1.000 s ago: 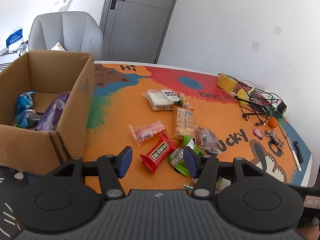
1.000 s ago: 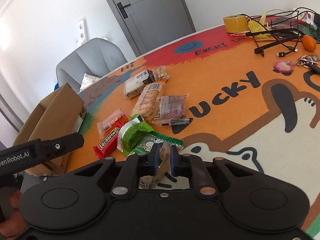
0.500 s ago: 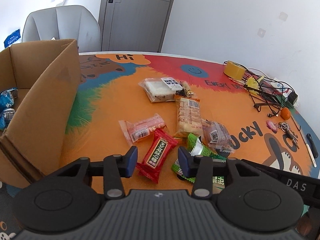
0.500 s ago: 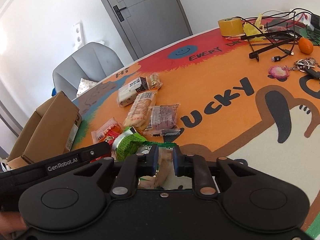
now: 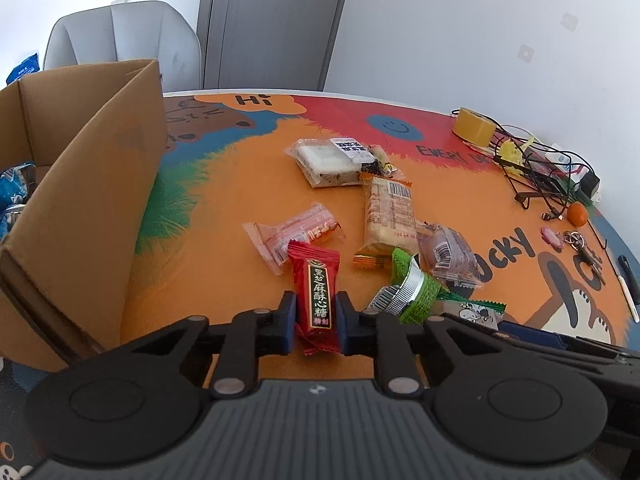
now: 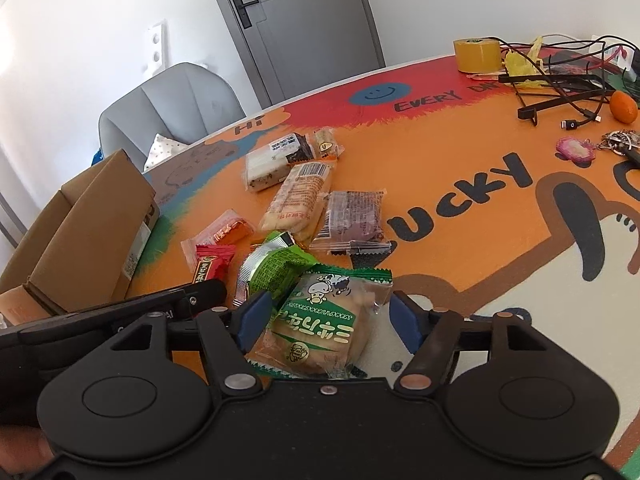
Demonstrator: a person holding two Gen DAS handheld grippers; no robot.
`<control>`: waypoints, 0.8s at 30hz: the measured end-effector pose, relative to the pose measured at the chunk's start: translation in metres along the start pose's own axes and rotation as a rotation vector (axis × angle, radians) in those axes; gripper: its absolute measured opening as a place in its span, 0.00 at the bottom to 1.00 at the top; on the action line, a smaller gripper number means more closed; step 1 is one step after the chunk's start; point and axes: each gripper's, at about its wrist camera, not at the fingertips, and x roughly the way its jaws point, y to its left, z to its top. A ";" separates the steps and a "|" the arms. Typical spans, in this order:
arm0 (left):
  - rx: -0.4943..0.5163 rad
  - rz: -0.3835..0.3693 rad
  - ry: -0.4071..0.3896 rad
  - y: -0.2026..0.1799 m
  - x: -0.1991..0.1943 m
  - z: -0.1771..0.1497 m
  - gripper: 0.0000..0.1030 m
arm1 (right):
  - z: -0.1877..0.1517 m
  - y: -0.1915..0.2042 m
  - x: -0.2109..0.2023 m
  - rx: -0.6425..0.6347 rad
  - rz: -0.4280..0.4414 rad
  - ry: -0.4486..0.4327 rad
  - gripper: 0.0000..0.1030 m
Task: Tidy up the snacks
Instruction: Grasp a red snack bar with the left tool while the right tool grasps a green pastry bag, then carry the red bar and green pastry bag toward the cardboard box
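White walls (image 5: pixel 440 32) all round, w/ grey door (image 5: pixel 272 20), dark lever handle on its left side, at far end. Grey padded chair (image 5: pixel 120 44) pushed up to far edge of table (image 6: pixel 440 152); patterned cushion on seat in right-wrist view. Table top round-edged, covered w/ bright cartoon print: orange, red, blue, lettering. White wall plate (image 6: pixel 156 46) left of door. Daylight strong, even.
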 end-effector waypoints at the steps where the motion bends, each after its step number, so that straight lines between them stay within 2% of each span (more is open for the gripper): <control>1: -0.003 0.004 -0.001 0.001 -0.001 0.000 0.19 | 0.000 0.002 0.001 -0.008 -0.007 -0.002 0.67; 7: -0.012 0.008 -0.002 0.007 -0.009 -0.004 0.19 | -0.009 0.014 0.002 -0.101 -0.057 -0.014 0.69; 9: -0.009 0.005 0.001 0.007 -0.011 -0.005 0.19 | -0.011 0.014 0.000 -0.117 -0.064 -0.014 0.66; 12: 0.006 0.021 -0.003 0.004 -0.012 -0.006 0.20 | -0.010 0.008 -0.005 -0.109 -0.079 -0.015 0.53; 14: 0.006 0.045 -0.019 0.003 -0.013 -0.006 0.23 | -0.009 0.002 -0.008 -0.085 -0.091 -0.015 0.53; 17: -0.006 0.040 -0.012 0.005 -0.010 -0.006 0.24 | -0.009 -0.003 -0.010 -0.070 -0.096 -0.019 0.53; 24: 0.026 0.056 -0.025 -0.001 -0.003 -0.005 0.24 | -0.006 0.001 -0.001 -0.104 -0.095 -0.029 0.57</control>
